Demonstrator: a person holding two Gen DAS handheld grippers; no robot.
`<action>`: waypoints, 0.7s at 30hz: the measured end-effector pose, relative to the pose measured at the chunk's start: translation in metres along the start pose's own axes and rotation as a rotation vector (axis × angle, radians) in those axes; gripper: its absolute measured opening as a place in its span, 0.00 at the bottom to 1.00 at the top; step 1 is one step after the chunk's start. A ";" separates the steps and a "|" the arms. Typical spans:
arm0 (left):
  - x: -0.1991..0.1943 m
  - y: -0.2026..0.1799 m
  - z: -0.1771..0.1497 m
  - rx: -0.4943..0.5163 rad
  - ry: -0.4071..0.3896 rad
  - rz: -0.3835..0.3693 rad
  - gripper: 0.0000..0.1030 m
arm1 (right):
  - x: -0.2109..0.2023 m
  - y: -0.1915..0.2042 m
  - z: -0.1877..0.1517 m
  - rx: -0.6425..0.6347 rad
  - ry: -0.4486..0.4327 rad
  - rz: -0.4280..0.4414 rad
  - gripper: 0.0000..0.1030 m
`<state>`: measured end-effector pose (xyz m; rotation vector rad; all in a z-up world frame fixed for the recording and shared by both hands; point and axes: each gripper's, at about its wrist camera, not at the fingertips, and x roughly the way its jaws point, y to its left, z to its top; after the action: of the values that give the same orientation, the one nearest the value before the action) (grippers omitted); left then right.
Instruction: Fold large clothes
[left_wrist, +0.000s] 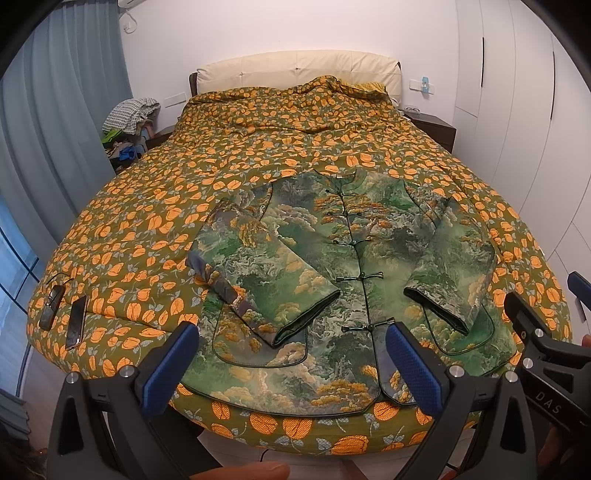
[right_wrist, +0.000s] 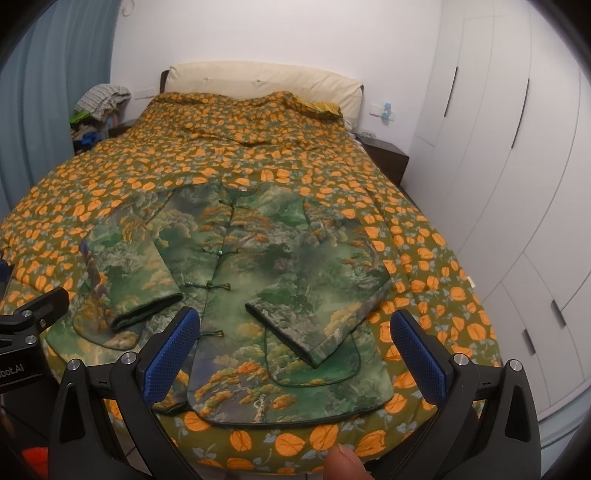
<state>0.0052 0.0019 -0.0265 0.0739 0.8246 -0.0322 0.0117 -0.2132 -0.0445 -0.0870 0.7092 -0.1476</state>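
Observation:
A green jacket (left_wrist: 332, 266) (right_wrist: 258, 266) printed with trees and clouds lies flat, front up, near the foot of the bed, its knot buttons closed down the middle. Both sleeves are folded inward over the body: the left sleeve (left_wrist: 258, 273) (right_wrist: 125, 273) and the right sleeve (left_wrist: 454, 273) (right_wrist: 325, 310). My left gripper (left_wrist: 291, 365) hovers open above the jacket's hem, holding nothing. My right gripper (right_wrist: 291, 358) is open too, over the hem's right half. The right gripper (left_wrist: 546, 332) also shows at the right edge of the left wrist view.
The bed is covered by a green quilt (left_wrist: 258, 155) (right_wrist: 424, 258) with orange leaves. Two phones (left_wrist: 66, 314) lie at its near left corner. A clothes pile (left_wrist: 129, 122) sits left of the headboard, a dark nightstand (left_wrist: 432, 129) to the right, white wardrobes (right_wrist: 517, 184) along the right wall.

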 end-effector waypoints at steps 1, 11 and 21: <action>0.000 0.001 -0.001 0.001 0.000 0.001 1.00 | 0.000 0.000 0.000 0.000 0.000 0.000 1.00; 0.000 0.001 -0.002 0.003 0.002 0.002 1.00 | 0.000 0.002 -0.002 -0.003 0.004 0.003 1.00; 0.001 0.002 -0.002 0.008 0.001 0.007 1.00 | 0.001 0.002 -0.002 -0.006 0.006 0.005 1.00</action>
<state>0.0042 0.0036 -0.0283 0.0845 0.8251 -0.0285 0.0116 -0.2110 -0.0472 -0.0902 0.7153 -0.1415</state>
